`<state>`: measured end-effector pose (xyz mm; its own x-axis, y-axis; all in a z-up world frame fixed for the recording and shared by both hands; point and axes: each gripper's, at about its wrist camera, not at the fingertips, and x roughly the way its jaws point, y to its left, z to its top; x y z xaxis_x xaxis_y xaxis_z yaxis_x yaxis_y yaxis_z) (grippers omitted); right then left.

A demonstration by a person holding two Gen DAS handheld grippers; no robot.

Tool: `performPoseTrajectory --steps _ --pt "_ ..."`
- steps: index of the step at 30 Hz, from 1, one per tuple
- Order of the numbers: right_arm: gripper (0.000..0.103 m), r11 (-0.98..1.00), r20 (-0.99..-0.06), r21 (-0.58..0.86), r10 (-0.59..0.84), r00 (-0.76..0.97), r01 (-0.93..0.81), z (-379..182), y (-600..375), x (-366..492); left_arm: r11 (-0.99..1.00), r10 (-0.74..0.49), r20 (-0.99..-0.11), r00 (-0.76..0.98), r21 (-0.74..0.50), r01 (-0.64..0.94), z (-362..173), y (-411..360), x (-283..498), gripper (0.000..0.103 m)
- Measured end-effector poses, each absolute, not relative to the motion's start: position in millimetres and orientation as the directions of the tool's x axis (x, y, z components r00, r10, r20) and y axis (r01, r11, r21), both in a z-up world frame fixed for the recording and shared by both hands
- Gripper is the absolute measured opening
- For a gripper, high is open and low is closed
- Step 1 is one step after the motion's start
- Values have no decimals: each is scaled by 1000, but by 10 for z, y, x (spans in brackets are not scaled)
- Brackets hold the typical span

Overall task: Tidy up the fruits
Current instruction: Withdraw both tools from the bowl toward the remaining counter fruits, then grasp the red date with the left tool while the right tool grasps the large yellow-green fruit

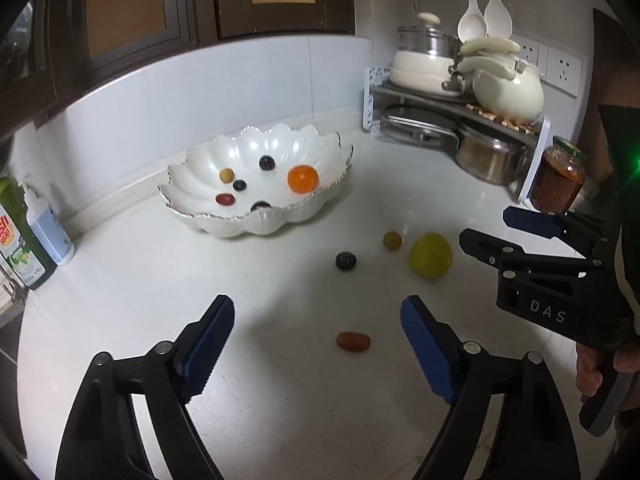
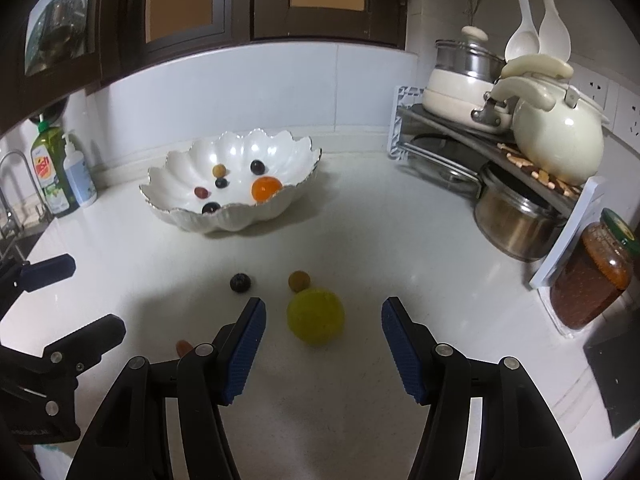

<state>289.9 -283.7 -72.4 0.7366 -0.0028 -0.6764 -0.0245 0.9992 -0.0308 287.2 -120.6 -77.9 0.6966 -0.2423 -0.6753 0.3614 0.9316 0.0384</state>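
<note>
A white scalloped bowl on the counter holds an orange fruit and several small dark, red and tan fruits. Loose on the counter lie a red oval tomato, a dark round fruit, a small tan fruit and a yellow-green fruit. My left gripper is open, the tomato lying between and just beyond its fingertips. My right gripper is open with the yellow-green fruit between its tips, untouched.
A corner rack with cream pots, a kettle and steel pans stands at the back right. A jar of red-brown preserve sits beside it. Soap bottles and a sink tap are at the left.
</note>
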Motion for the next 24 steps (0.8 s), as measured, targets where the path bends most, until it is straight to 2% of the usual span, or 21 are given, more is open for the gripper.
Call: performPoseTrajectory --steps 24 --pt "61 998 -771 17 57 634 -68 -1251 -2868 3290 916 -281 -777 563 -41 400 -1428 -1379 3078 59"
